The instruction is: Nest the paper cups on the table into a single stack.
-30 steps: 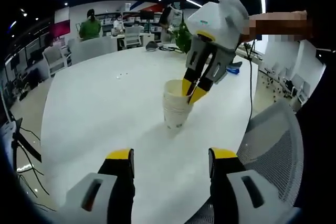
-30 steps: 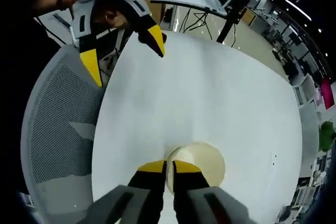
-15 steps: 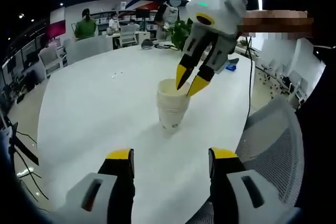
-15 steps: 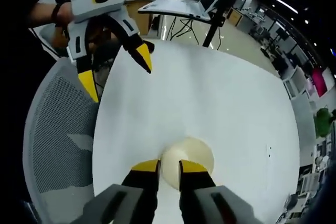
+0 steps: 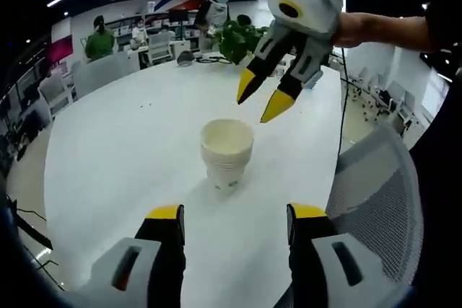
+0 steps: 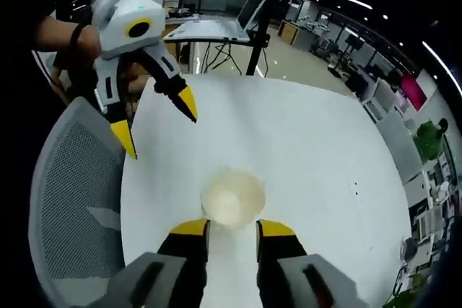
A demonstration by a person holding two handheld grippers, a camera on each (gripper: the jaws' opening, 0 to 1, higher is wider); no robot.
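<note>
A stack of nested cream paper cups stands upright on the white round table. My right gripper hangs open above and just right of the stack, apart from it, held by a hand. In the right gripper view the stack lies just beyond my right gripper's spread yellow tips, seen from above. My left gripper is open near the table's front edge, short of the stack and holding nothing. It also appears as the left gripper at upper left, its jaws wide apart.
A grey mesh office chair stands at the table's edge, close to both grippers, and appears as the chair too. A laptop on a stand is beyond the table. A green plant, desks and people are far back.
My right gripper was shut on the top cup's rim. It has opened, let go and lifted up away from the stack. The stack stays in place on the table.
</note>
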